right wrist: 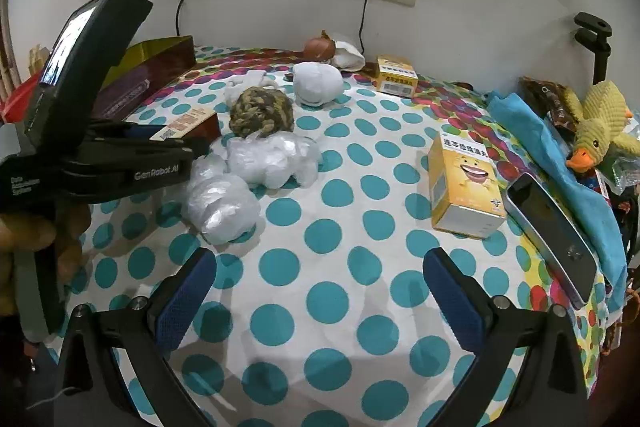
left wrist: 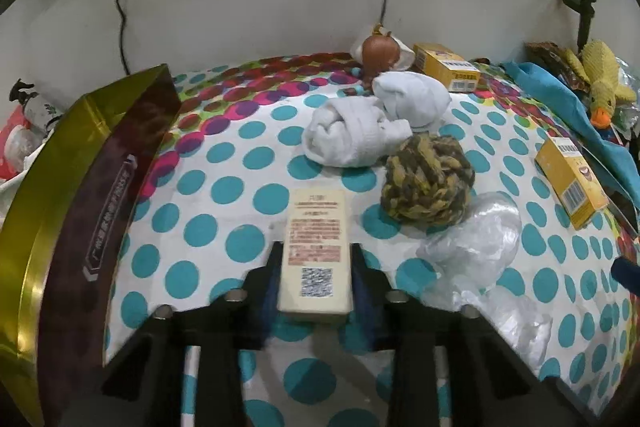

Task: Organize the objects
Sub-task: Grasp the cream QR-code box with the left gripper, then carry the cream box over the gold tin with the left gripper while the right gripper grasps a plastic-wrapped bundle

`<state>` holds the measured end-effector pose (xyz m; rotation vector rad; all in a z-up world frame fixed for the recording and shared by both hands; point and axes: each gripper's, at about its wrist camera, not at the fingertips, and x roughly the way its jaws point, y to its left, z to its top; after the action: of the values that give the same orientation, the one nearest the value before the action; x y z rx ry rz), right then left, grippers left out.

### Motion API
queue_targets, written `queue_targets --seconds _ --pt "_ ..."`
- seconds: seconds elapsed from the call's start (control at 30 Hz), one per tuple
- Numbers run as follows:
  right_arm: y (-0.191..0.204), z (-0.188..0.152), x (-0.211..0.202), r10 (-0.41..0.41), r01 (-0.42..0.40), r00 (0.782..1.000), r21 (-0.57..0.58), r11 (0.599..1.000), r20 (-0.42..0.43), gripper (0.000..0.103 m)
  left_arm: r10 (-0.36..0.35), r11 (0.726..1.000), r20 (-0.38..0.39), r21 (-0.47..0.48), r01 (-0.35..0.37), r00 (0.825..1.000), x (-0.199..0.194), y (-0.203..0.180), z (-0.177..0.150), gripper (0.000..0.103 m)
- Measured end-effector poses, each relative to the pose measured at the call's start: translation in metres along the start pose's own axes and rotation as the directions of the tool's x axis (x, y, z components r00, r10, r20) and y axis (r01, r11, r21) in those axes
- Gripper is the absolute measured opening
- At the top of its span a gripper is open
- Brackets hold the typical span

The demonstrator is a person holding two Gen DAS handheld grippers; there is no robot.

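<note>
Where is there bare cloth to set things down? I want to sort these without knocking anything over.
The widest bare patch of tablecloth lies ahead of the open right gripper, bordered by the crumpled plastic bags and the yellow box. A narrower strip runs between the gold tin and the cream box in the left gripper's jaws. The back, around socks and rope ball, is crowded.

Tin (left wrist: 80,163) at table's (left wrist: 248,155) left | rope ball (left wrist: 427,179) centre, socks (left wrist: 352,131) behind it, bags (left wrist: 472,239) before it | duck (right wrist: 600,125) far right
</note>
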<state>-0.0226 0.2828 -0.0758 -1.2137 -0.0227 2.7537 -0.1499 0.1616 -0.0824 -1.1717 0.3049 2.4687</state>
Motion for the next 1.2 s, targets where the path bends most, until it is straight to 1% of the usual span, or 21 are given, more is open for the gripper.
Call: queue_targets --seconds 0.1,0.27,0.37,0.47,0.57,0.67,0.73,0.77,0.8,0.83,0.87,1.03,1.2 --pt "0.004 -0.002 0.001 0.008 -0.008 1.0 -0.003 1.0 -0.004 0.103 -0.016 1.0 0.013 -0.015 0.016 1.0 -0.007 0.004 -0.002 0.029" --pt "0.01 -0.002 0.001 0.031 -0.031 1.0 -0.012 0.999 -0.001 0.103 -0.012 0.999 0.048 -0.04 0.013 0.999 -0.03 0.016 -0.01 0.029" --pt "0.015 0.0 0.002 0.06 -0.06 0.998 -0.014 0.998 0.006 0.103 -0.003 0.999 0.068 -0.045 0.006 0.998 -0.045 0.022 -0.017 0.029" --pt "0.02 0.004 0.007 0.09 -0.09 0.996 -0.009 0.996 0.012 0.103 0.013 0.999 0.067 -0.038 -0.011 0.998 -0.054 0.028 -0.021 0.029" --pt "0.02 0.009 0.013 0.132 -0.133 0.991 0.031 0.991 0.014 0.103 0.028 0.998 0.076 -0.054 -0.024 0.997 -0.062 0.035 -0.024 0.029" --pt "0.022 0.016 0.023 0.154 -0.154 0.988 0.069 0.986 0.006 0.102 0.062 0.998 0.092 -0.027 -0.06 0.994 -0.068 0.035 -0.028 0.029" --pt "0.025 0.022 0.029 0.176 -0.176 0.984 0.078 0.981 0.001 0.091 0.07 0.997 0.099 -0.027 -0.068 0.993 -0.071 0.038 -0.029 0.029" --pt "0.028 0.025 0.031 0.18 -0.179 0.984 0.073 0.981 -0.007 0.075 0.067 0.997 0.098 -0.035 -0.064 0.993 -0.071 0.041 -0.029 0.029" --pt "0.033 0.029 0.034 0.172 -0.171 0.985 0.063 0.983 -0.019 0.055 0.069 0.997 0.097 -0.041 -0.066 0.993 -0.071 0.043 -0.029 0.029" --pt "0.037 0.031 0.038 0.173 -0.171 0.984 0.056 0.984 -0.038 0.042 0.076 0.996 0.096 -0.048 -0.072 0.992 -0.071 0.046 -0.029 0.029" --pt "0.04 0.033 0.043 0.183 -0.18 0.981 0.055 0.982 -0.061 0.038 0.077 0.996 0.095 -0.057 -0.072 0.992 -0.071 0.049 -0.029 0.029" --pt "0.047 0.031 0.041 0.183 -0.181 0.982 0.047 0.982 -0.043 0.037 0.079 0.993 0.11 -0.096 -0.068 0.991 -0.077 0.064 -0.027 0.029" --pt "0.052 0.032 0.023 0.194 -0.194 0.981 0.041 0.98 0.005 0.037 0.099 0.987 0.15 -0.143 -0.078 0.984 -0.092 0.083 -0.022 0.029"
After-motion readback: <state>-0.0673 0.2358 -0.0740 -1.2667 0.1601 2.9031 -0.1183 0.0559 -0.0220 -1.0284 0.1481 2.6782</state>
